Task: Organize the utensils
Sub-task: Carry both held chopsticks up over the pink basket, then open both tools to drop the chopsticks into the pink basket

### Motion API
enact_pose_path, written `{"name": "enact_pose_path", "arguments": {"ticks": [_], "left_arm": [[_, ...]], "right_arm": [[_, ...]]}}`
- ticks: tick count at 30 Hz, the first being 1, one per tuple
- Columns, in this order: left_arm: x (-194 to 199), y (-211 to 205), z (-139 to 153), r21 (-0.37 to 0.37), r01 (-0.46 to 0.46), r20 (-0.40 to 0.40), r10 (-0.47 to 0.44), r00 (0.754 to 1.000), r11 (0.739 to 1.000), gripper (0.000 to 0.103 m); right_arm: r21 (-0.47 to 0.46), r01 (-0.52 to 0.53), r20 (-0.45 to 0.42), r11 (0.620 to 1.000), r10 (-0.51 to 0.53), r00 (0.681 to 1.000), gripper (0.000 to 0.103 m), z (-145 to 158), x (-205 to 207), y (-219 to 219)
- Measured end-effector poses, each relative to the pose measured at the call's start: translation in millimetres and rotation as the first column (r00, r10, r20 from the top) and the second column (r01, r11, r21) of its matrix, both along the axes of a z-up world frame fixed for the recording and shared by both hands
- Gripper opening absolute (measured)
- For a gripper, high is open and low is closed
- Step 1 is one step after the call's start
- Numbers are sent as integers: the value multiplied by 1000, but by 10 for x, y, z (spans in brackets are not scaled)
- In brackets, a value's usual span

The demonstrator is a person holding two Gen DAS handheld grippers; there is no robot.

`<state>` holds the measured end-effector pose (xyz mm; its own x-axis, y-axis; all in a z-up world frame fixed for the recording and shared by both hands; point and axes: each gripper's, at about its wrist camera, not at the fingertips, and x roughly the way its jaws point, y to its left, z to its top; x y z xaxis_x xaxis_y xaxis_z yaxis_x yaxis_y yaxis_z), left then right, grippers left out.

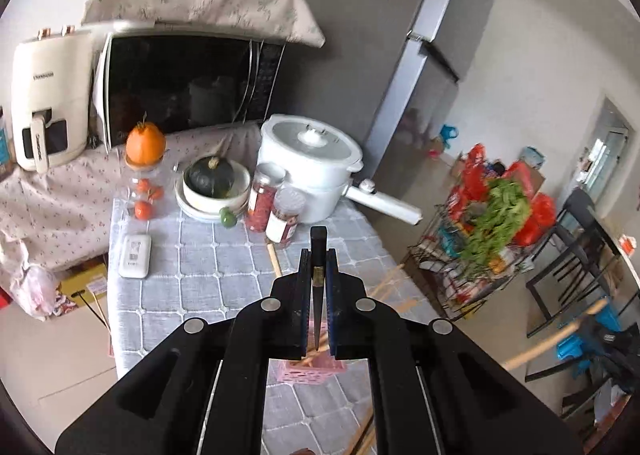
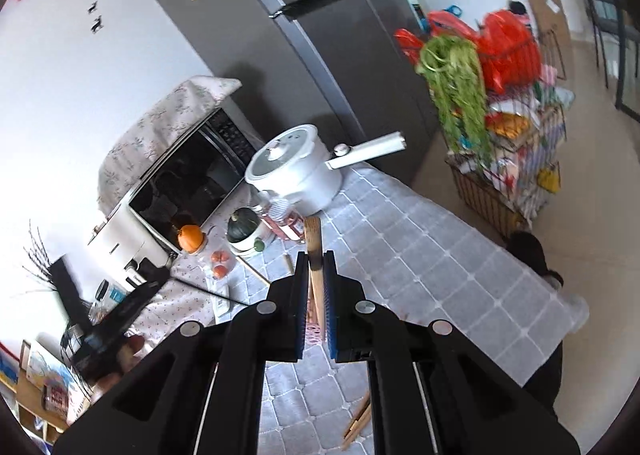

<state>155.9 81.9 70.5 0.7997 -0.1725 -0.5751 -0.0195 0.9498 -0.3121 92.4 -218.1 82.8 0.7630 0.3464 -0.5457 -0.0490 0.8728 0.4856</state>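
Observation:
My left gripper (image 1: pixel 318 255) is shut on a thin black chopstick (image 1: pixel 319 239) with a gold band, which stands upright between the blue pads above the quilted grey tablecloth (image 1: pixel 208 279). A pink slotted basket (image 1: pixel 308 373) shows below the jaws. My right gripper (image 2: pixel 316 257) is shut on a light wooden chopstick (image 2: pixel 313 235), also raised over the table, with the pink basket (image 2: pixel 313 331) seen between its fingers. Loose wooden chopsticks (image 2: pixel 356 427) lie on the cloth near the front, and another wooden chopstick (image 1: pixel 274 260) lies by the jars. The left gripper (image 2: pixel 120 315) appears blurred at the left of the right wrist view.
A white lidded pot (image 1: pixel 310 163) with a long handle, two spice jars (image 1: pixel 280 211), a bowl holding a dark squash (image 1: pixel 212 183), an orange on a jar (image 1: pixel 145 143) and a white box (image 1: pixel 135 255) crowd the table's far end. Microwave (image 1: pixel 180 83), fridge (image 2: pixel 320 35), wire rack (image 2: pixel 504 175) stand beyond.

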Motion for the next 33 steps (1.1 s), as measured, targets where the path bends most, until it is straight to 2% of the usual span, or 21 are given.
{"name": "enact_pose_path", "arguments": {"ticks": [2, 3, 5, 8, 10, 13, 17, 22, 28, 33], "left_arm": [[127, -35, -158, 14, 6, -43, -6, 999, 1000, 10], [187, -61, -266, 12, 27, -78, -26, 997, 1000, 24], [189, -19, -408, -24, 31, -101, -33, 994, 999, 42], [75, 118, -428, -70, -6, -86, 0, 996, 997, 42], [-47, 281, -413, -126, -44, -64, 36, 997, 991, 42], [-189, 512, -394, -173, -105, -51, 97, 994, 979, 44], [-225, 741, -402, -228, -134, -69, 121, 990, 965, 45], [-212, 859, -458, -258, -140, -88, 120, 989, 956, 46], [-178, 926, -525, -275, -137, -111, 110, 988, 952, 49], [-148, 979, -582, -284, -146, -133, 112, 985, 948, 51]], "right_arm": [[-13, -11, 7, 1000, 11, 1000, 8, 49, 15, 65], [-15, -16, 7, 1000, 16, 1000, 8, 53, 19, 91], [-21, -27, 5, 999, 27, 1000, 8, 73, 45, 169], [-30, -42, 7, 999, 43, 999, 8, 117, 69, 295], [-47, -53, 17, 998, 54, 998, 8, 167, 89, 408], [-87, -60, 43, 994, 64, 997, 8, 284, 153, 626], [-137, -66, 57, 988, 74, 996, 8, 402, 327, 915], [-231, -57, 71, 971, 75, 995, 8, 468, 629, 1280], [-310, -48, 48, 949, 66, 997, 8, 276, 1002, 1605], [-335, -65, -20, 940, 62, 998, 8, -23, 1235, 1751]]}}
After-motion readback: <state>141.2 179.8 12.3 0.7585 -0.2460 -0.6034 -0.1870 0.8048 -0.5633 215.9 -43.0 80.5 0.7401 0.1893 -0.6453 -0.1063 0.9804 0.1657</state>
